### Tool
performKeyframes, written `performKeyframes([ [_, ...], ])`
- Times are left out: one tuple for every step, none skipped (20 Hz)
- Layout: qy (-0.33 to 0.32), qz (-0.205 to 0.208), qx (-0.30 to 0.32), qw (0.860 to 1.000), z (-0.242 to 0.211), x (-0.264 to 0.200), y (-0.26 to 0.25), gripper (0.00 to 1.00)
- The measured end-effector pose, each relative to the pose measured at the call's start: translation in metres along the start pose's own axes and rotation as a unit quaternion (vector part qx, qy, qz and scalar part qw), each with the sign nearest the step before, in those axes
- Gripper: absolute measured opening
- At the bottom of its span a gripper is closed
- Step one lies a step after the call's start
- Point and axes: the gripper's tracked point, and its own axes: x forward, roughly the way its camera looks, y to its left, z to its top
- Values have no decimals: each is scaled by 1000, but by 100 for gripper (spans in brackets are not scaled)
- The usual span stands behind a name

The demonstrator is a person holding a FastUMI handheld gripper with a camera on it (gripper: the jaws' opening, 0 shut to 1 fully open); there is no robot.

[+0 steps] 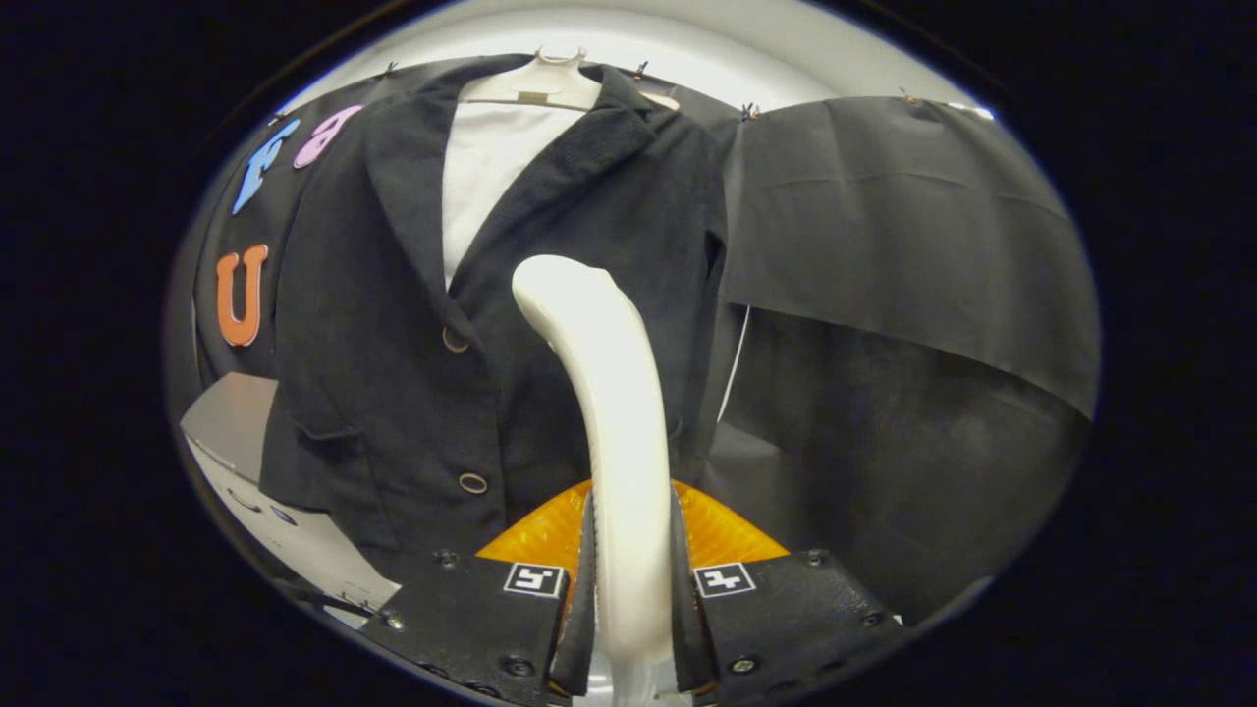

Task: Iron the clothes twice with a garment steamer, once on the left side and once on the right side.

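Hand-held gripper (628,589): both fingers are pressed against the handle of the white garment steamer (614,393), which is held upright between them. Dark jacket (412,324): hung on a white hanger (535,83) over a white shirt (486,167), just beyond the steamer's curved head, which is set before its right front panel.
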Motion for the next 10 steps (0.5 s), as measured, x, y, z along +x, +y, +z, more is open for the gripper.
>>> performKeyframes([
  [5,-1,-2,1000,-6,2,1,35],
  [9,-1,-4,1000,-17,1,4,35],
  [13,-2,-5,1000,-24,0,6,35],
  [18,-2,-6,1000,-30,0,5,35],
  [23,-2,-6,1000,-36,-1,7,35],
  [29,-2,-9,1000,-43,-1,8,35],
  [34,-2,-10,999,-50,-1,8,35],
  [38,-2,-12,999,-57,-2,10,35],
  [43,-2,-13,999,-65,-3,11,35],
  [48,-2,-14,999,-72,-3,12,35],
])
